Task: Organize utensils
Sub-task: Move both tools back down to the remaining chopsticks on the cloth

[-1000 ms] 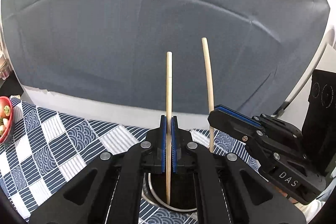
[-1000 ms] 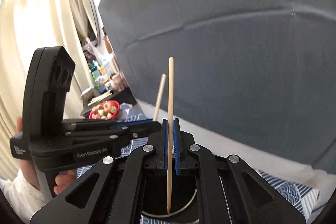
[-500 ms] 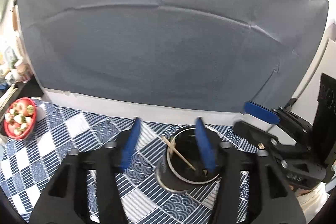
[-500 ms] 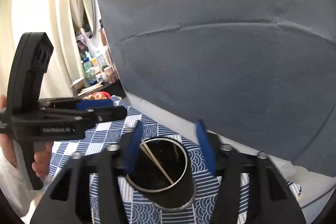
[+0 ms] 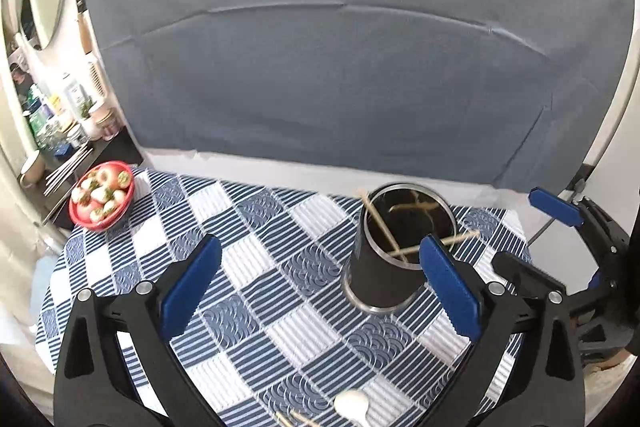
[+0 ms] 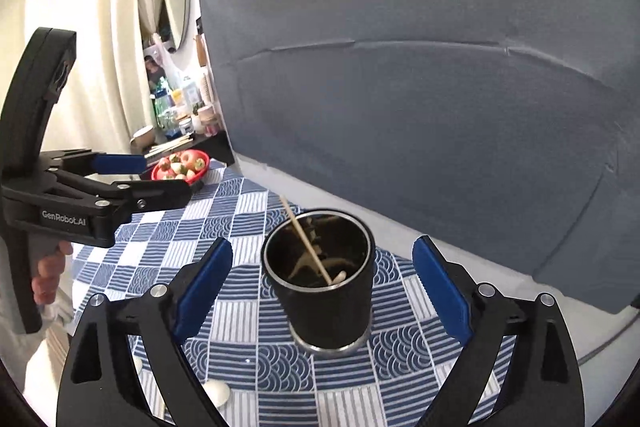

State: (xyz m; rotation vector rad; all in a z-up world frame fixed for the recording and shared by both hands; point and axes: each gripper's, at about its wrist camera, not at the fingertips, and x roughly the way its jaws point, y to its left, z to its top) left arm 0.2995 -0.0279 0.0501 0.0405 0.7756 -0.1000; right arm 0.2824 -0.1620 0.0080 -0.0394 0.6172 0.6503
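Observation:
A black metal utensil cup (image 5: 394, 259) (image 6: 326, 291) stands on the blue-and-white patterned tablecloth (image 5: 256, 267). Two wooden chopsticks (image 5: 380, 223) (image 6: 306, 241) lean inside it, tips over the rim. My left gripper (image 5: 320, 283) is open and empty, above and just in front of the cup. My right gripper (image 6: 320, 287) is open and empty, its fingers to either side of the cup. A white spoon (image 5: 352, 413) (image 6: 218, 391) and more chopstick ends (image 5: 296, 419) lie on the cloth near the front edge.
A red bowl of fruit (image 5: 102, 195) (image 6: 182, 165) sits at the cloth's far left corner. A grey backdrop (image 5: 340, 67) stands behind the table. A dark side shelf (image 5: 52, 147) with bottles and jars is at the left.
Both grippers opened and let go of their chopsticks, which dropped into the cup. Both grippers then pulled up and back from the cup.

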